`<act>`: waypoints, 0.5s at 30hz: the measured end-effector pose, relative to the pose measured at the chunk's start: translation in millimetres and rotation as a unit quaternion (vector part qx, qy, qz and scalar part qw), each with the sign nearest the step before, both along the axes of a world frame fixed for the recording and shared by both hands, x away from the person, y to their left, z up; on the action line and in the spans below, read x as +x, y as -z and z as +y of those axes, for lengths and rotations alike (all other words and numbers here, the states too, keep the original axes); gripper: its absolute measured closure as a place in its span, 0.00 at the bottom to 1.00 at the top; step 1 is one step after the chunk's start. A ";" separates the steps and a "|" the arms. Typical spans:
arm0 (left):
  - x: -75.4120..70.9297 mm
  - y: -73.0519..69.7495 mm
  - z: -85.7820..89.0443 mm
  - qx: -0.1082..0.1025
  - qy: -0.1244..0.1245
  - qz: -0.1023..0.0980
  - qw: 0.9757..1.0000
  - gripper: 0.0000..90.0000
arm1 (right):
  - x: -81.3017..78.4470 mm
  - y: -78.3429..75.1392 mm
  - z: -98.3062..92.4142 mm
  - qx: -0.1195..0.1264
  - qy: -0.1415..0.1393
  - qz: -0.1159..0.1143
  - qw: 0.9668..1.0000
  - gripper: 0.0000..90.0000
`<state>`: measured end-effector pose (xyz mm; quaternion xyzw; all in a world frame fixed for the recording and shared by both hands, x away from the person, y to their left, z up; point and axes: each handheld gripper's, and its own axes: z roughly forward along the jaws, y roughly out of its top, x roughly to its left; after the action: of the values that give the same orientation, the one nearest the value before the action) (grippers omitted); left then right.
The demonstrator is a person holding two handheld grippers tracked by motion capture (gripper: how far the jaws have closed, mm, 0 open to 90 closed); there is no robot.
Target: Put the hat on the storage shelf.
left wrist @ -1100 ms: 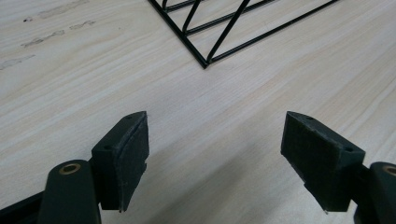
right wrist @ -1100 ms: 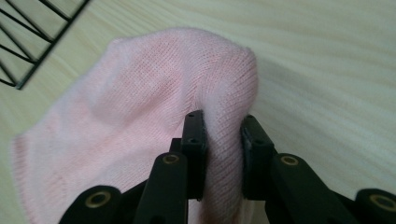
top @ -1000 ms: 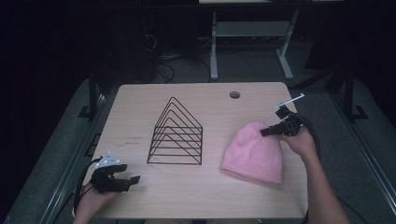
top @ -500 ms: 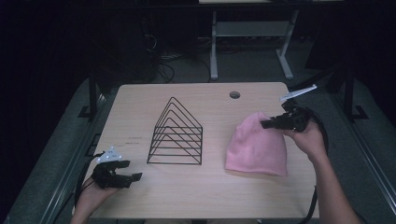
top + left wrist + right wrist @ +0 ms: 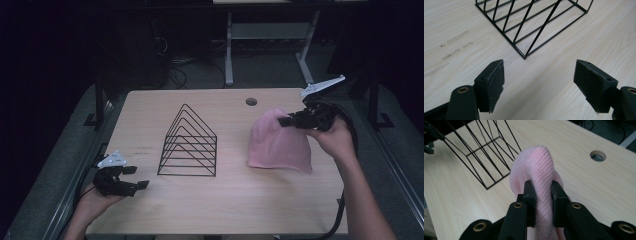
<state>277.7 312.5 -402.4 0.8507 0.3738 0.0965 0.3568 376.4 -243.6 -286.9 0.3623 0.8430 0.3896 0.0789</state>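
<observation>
A pink knitted hat (image 5: 278, 142) hangs over the right part of the wooden table (image 5: 235, 210), its upper end lifted. My right gripper (image 5: 286, 121) is shut on that upper end; in the right gripper view the pink knit (image 5: 535, 167) bulges up between the pinching jaws of my right gripper (image 5: 541, 188). A black wire triangular rack (image 5: 189, 144) stands at the table's middle. My left gripper (image 5: 137, 177) rests low at the front left corner, open and holding nothing; in the left gripper view the rack's corner (image 5: 525, 56) lies just ahead of my left gripper (image 5: 540, 72).
A round cable hole (image 5: 251, 101) sits in the table near the far edge, also visible as the hole (image 5: 597, 155) in the right gripper view. A white desk frame (image 5: 265, 32) and cables stand on the dark floor behind. Bare tabletop lies in front of the rack.
My right gripper has lifted the hat's upper end higher and a little to the right, so the hat now hangs more upright. The left gripper has barely moved.
</observation>
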 end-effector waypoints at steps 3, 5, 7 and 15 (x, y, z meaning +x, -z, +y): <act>2.5 -8.9 -0.3 0.002 0.009 -0.005 1.000 0.28 | -0.6 -10.8 0.2 0.010 -0.004 -0.008 1.000 0.86; 4.4 -14.3 -1.1 0.003 0.014 -0.006 1.000 0.28 | -1.0 -16.3 -0.1 0.015 -0.002 -0.011 1.000 0.86; 6.0 -18.3 -2.0 0.002 0.022 -0.004 1.000 0.28 | -1.2 -23.0 -0.2 0.021 -0.004 -0.011 1.000 0.86; 11.2 -30.5 -7.0 0.002 0.039 0.000 0.999 0.28 | -1.2 -40.1 9.7 0.020 -0.018 -0.021 0.999 0.86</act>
<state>288.9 305.4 -371.9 0.8656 0.3400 0.0828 0.3582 375.2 -233.8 -246.8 0.3404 0.8397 0.4150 0.0825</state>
